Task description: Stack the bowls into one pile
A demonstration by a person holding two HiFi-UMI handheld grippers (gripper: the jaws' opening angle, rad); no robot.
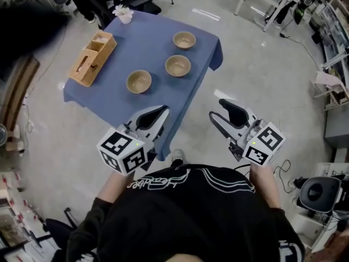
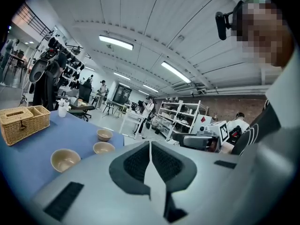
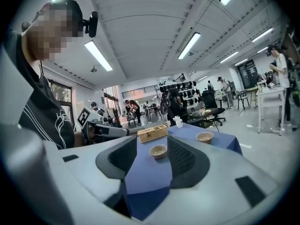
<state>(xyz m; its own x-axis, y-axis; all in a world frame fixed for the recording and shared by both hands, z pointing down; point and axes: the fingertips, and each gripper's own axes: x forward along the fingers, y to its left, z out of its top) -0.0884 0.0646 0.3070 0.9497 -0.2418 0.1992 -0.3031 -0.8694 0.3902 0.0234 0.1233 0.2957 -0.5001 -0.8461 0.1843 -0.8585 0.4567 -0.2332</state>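
Observation:
Three tan bowls stand apart on the blue table (image 1: 150,48): a near one (image 1: 138,81), a middle one (image 1: 178,65) and a far one (image 1: 184,40). Both grippers hang in front of the table's near corner, short of the bowls. My left gripper (image 1: 162,112) is shut with nothing in it; in the left gripper view its jaws (image 2: 150,144) meet in a thin line, with the bowls (image 2: 64,159) (image 2: 103,147) (image 2: 104,134) to their left. My right gripper (image 1: 218,112) is open and empty; through its gap (image 3: 152,143) I see one bowl (image 3: 158,151), and another bowl (image 3: 204,136) further right.
A wicker basket (image 1: 92,58) lies along the table's left side, and a small white vase (image 1: 124,14) stands at its far corner. Grey floor surrounds the table. White shelving (image 1: 332,31) and a stool (image 1: 320,192) stand to the right, office chairs behind the table.

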